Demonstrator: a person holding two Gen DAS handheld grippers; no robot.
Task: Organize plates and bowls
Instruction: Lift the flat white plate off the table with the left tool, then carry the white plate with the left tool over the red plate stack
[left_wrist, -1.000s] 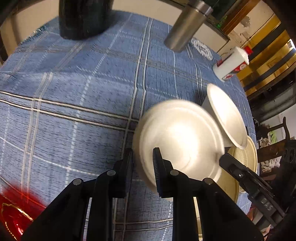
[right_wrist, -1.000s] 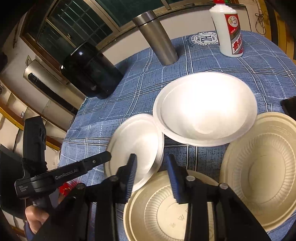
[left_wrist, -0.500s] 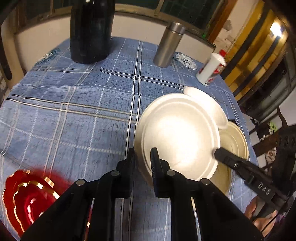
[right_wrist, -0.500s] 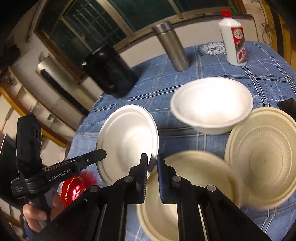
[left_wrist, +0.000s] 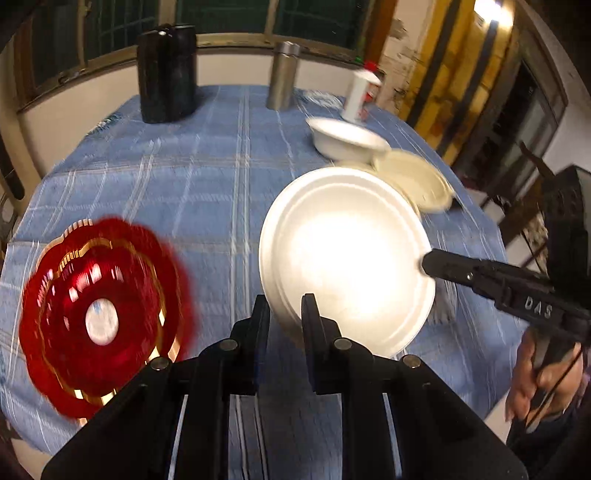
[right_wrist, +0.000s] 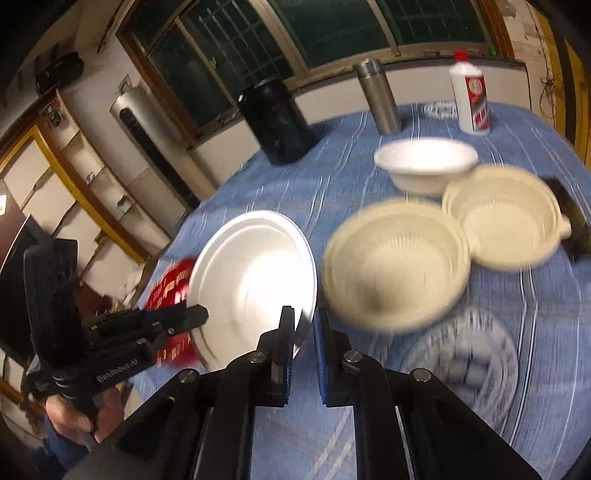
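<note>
Round white foam plate (left_wrist: 347, 258) was lifted off the blue plaid tablecloth (left_wrist: 207, 177), tilted, pinched at two edges: left gripper (left_wrist: 284, 314) clamped narrow on its 7 o'clock rim, right gripper (right_wrist: 303, 325) clamped narrow on the opposite rim. Red scalloped gold-trimmed plate (left_wrist: 99, 314) lay at 9 o'clock of it. At 1 o'clock sat a white foam bowl (left_wrist: 347, 138) and a cream ribbed plastic bowl (left_wrist: 413, 177); second cream bowl (right_wrist: 395, 262) just beside the plate in right view. Far edge: steel flask (left_wrist: 282, 75), black canister (left_wrist: 166, 72), white bottle (right_wrist: 471, 99).
</note>
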